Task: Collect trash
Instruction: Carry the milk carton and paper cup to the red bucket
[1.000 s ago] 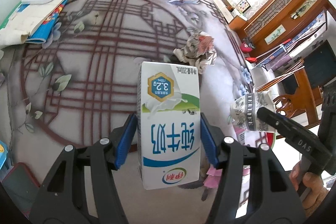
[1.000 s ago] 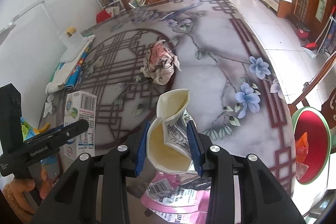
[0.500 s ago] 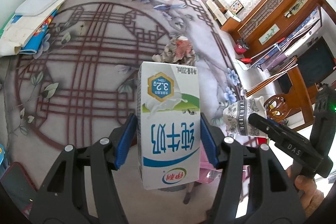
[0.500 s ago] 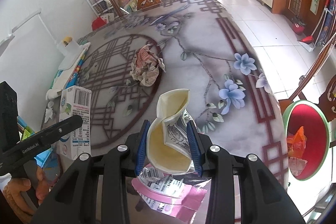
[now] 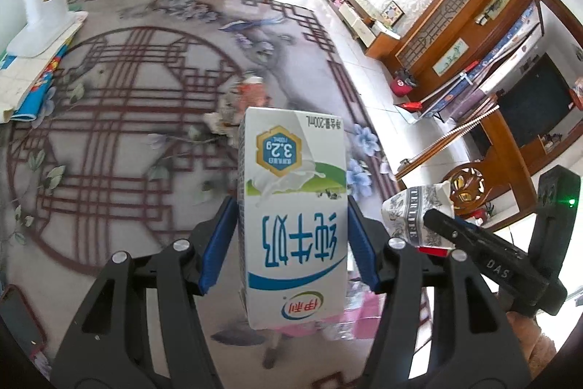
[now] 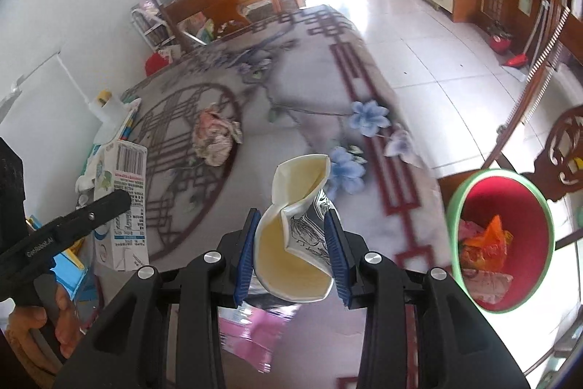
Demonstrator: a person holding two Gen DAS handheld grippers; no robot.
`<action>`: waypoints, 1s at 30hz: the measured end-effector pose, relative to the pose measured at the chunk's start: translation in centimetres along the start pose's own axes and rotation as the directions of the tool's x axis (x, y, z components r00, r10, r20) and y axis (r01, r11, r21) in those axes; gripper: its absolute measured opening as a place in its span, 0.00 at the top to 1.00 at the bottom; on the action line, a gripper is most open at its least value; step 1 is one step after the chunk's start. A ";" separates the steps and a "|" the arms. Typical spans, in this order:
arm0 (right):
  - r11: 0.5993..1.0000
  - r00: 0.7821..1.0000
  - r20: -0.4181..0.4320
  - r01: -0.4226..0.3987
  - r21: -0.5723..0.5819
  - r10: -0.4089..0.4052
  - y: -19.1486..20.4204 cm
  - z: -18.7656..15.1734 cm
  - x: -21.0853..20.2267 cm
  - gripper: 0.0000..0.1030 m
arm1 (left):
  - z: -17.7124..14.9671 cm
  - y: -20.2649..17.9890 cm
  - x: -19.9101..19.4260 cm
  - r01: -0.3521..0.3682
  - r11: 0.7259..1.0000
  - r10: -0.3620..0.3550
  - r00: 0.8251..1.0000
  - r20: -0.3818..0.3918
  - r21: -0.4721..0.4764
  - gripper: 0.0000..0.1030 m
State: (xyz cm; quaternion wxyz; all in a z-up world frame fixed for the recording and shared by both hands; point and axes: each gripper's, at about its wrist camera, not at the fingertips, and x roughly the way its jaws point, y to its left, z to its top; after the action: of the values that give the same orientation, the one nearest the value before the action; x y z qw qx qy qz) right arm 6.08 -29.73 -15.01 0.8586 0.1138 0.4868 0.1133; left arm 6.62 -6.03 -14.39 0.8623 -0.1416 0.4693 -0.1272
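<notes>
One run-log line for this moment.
left claw: grips milk carton | right claw: grips crushed paper cup | bin: beside table, not reached

The milk carton [image 5: 293,206] is white with blue lettering, a green band and a blue-gold hexagon. The crushed cup [image 6: 298,243] is cream inside, black-and-white printed outside. The surface [image 5: 145,119] is grey with maroon lattice and blue flowers. The bin [image 6: 506,206] at right is red inside, green-rimmed.

The right gripper [image 6: 291,252] clamps a crushed paper cup [image 6: 297,243] above the patterned table [image 6: 291,90], with a red bin [image 6: 501,239] of wrappers to its right, a crumpled wrapper [image 6: 215,141] farther off, and the left gripper [image 6: 91,216] holding a milk carton [image 6: 120,203].
</notes>
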 end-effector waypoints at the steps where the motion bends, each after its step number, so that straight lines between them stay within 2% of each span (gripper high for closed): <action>1: 1.000 1.000 0.002 0.003 0.008 -0.003 -0.7 0.0 -0.2 0.66 | 0.0 -0.8 0.2 0.004 1.000 -0.004 1.000 -0.001 0.009 0.45; 19: 0.994 0.998 0.054 0.036 0.102 -0.042 -11.2 -0.5 -5.0 0.66 | -1.0 -11.5 4.1 0.060 0.993 -0.057 0.998 -0.031 0.100 0.45; 30: 0.976 0.995 0.066 0.063 0.207 -0.078 -19.3 -1.7 -7.4 0.66 | -2.7 -18.7 7.7 0.097 0.981 -0.080 0.991 -0.103 0.171 0.45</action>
State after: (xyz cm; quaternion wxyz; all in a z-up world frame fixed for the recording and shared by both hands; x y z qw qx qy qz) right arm 2.58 -50.16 -15.77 0.8633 0.1883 0.4675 0.0277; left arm 6.78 -26.48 -14.97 0.8415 -0.0794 0.4902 -0.2128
